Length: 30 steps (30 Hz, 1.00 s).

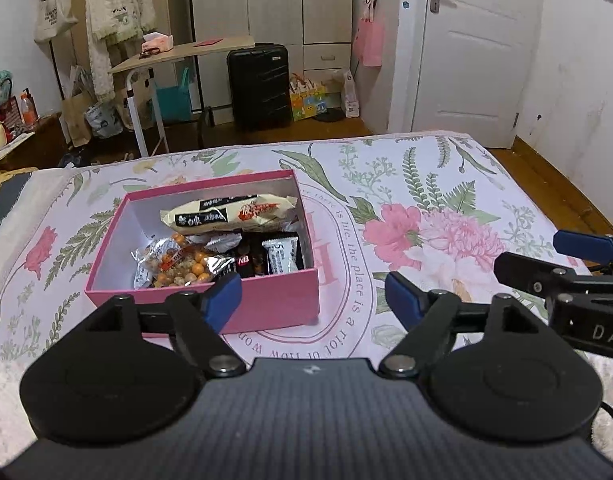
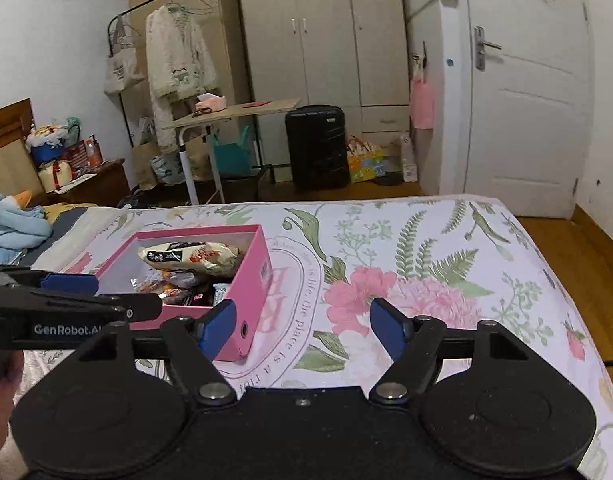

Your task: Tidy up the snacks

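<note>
Now both tools stand wide with nothing between their pads: the left tool [image 1: 314, 294] hangs just before the near wall of the pink box [image 1: 266, 300], the right tool [image 2: 302, 330] beside its near right corner. The box sits on the floral bedspread [image 1: 446, 200], holding a long cream snack packet [image 1: 226, 212], a bag of coated nuts [image 1: 178, 266] and small dark bars. Judging by this, the snacks look gathered; next likely calls for finding any stray packet or a lid, neither visible.

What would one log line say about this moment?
left tool: open, empty | right tool: open, empty | pink box: on floral bedspread, lidless, snacks inside | loose snacks outside: none seen
</note>
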Available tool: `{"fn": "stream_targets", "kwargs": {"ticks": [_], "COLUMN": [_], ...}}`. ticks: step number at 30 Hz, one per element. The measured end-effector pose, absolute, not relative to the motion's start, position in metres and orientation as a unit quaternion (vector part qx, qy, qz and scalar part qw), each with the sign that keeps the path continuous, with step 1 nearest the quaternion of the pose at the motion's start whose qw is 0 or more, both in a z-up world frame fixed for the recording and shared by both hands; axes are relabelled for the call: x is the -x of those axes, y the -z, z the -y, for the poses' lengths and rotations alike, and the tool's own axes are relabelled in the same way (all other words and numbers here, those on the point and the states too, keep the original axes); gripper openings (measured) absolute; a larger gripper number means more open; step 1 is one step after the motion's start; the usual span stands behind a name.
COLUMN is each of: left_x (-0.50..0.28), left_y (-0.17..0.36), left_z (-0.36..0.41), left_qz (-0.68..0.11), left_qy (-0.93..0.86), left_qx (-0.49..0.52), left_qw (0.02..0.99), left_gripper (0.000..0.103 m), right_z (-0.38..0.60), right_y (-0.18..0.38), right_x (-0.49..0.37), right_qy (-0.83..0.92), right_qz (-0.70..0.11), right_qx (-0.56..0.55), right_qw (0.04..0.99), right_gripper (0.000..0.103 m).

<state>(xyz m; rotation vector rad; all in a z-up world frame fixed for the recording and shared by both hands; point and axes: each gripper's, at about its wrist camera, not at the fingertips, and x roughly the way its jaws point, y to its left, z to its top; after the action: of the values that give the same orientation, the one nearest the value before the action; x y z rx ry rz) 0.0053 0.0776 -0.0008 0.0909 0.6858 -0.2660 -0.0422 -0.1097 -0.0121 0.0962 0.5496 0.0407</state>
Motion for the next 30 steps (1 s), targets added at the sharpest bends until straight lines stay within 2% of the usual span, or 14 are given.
{"fn": "stream_targets", "kwargs": {"ticks": [2,3,6,9,30], "left_x": [-0.003,-0.002,0.001,0.002,0.005], "left_y": [0.006,0.008,0.012,0.015,0.009], "left_z": [-0.076,-0.076,-0.075,-0.072,-0.07], "left_qz": [-0.335,-0.335,-0.329,-0.325,-0.363], "left_qy": [0.126,0.124,0.112,0.105,0.088], "left_qx": [-0.041,-0.039,-0.042,-0.051,-0.049], "left_qw": [0.933,0.933,0.937,0.939,0.926], "left_gripper": [0.085,0.089,0.092,0.096,0.096], "right_z": [0.11,0.11,0.113,0.116,0.117], "right_y": [0.016,0.019,0.024,0.027,0.018], "right_x": [0.043,0.044,0.047,0.048,0.054], "right_qy": [-0.006,0.002,0.029,0.052,0.064], "right_qz": [-0.275,-0.276,-0.273,-0.278,-0.319], "right_qx": [-0.047,-0.046,-0.046,-0.045,-0.036], "right_qw": [0.96,0.96,0.96,0.958,0.945], "right_gripper": [0.084,0.09,0.091,0.097,0.097]}}
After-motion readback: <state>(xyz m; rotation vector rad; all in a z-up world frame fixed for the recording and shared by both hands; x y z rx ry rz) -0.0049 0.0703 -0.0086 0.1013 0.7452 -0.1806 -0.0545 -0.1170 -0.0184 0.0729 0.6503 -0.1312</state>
